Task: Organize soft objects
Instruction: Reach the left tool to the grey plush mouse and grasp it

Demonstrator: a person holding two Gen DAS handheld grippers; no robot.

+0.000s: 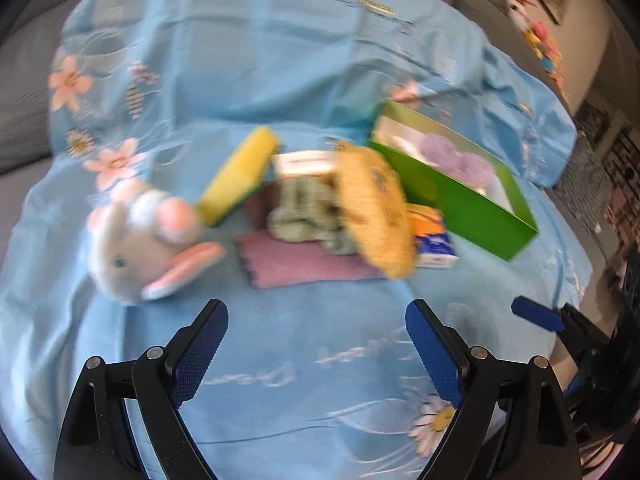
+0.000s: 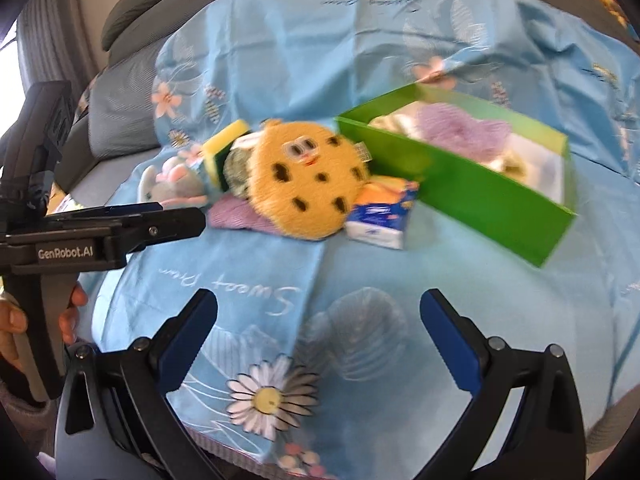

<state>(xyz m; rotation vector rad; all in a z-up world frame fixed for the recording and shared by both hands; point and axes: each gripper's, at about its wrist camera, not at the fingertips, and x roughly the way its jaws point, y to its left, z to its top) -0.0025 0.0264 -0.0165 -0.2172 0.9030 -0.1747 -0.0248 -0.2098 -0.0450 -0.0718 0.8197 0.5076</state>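
On the light blue floral cloth (image 1: 280,80) lies a heap of soft things: a grey and pink plush bunny (image 1: 140,236), a yellow sponge (image 1: 240,172), a greenish knitted bundle (image 1: 304,212) on a purple cloth (image 1: 296,264), and a round yellow cookie plush (image 2: 304,180) leaning against them. A tissue pack (image 2: 380,216) lies beside it. The green box (image 2: 480,188) at the right holds purple and pale soft items. My left gripper (image 1: 316,344) is open above bare cloth, short of the heap. My right gripper (image 2: 320,328) is open too, nothing between its fingers.
In the right wrist view the left gripper's black body (image 2: 100,232) reaches in from the left, with a hand (image 2: 16,328) on its handle. Grey sofa cushions (image 2: 160,4) lie behind the cloth. Shelves with colourful toys (image 1: 540,44) stand at the far right.
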